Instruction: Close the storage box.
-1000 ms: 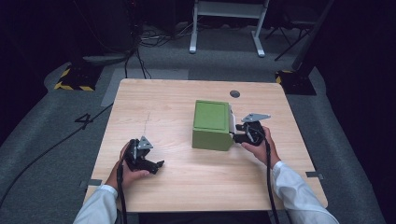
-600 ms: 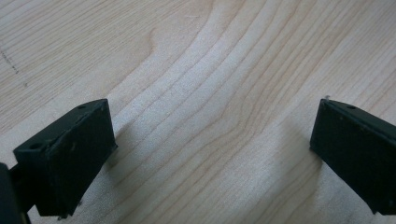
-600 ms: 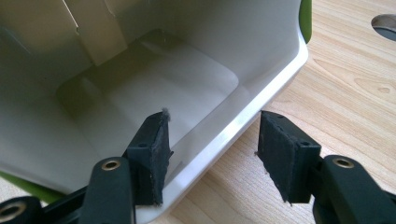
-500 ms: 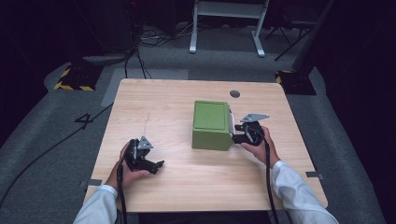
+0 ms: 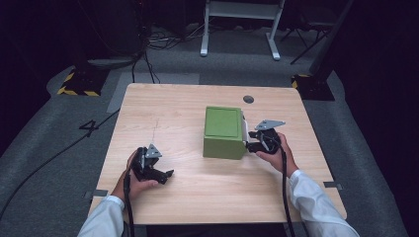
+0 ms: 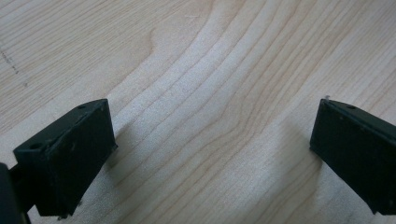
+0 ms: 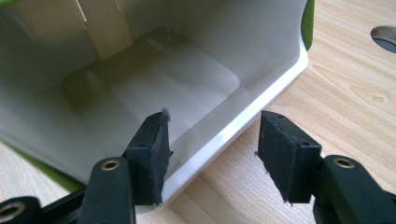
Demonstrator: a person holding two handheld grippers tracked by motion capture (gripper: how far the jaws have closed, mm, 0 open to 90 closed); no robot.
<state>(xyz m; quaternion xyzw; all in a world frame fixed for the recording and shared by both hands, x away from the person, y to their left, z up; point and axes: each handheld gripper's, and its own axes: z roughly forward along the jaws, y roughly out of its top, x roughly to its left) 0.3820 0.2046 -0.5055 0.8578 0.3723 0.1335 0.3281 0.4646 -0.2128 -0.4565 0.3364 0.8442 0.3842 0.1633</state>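
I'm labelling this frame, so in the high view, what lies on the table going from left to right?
Left hand-held gripper → green box → right hand-held gripper, at the box's right side. The small dark hole sits farther back.

the box (image 5: 223, 131) is green outside and white inside. the desk (image 5: 188, 113) is light wood with grain lines. both sleeves are white.

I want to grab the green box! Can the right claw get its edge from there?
Probably yes. The right claw is open and straddles the green box white rim, one jaw inside, one outside, with nothing between.
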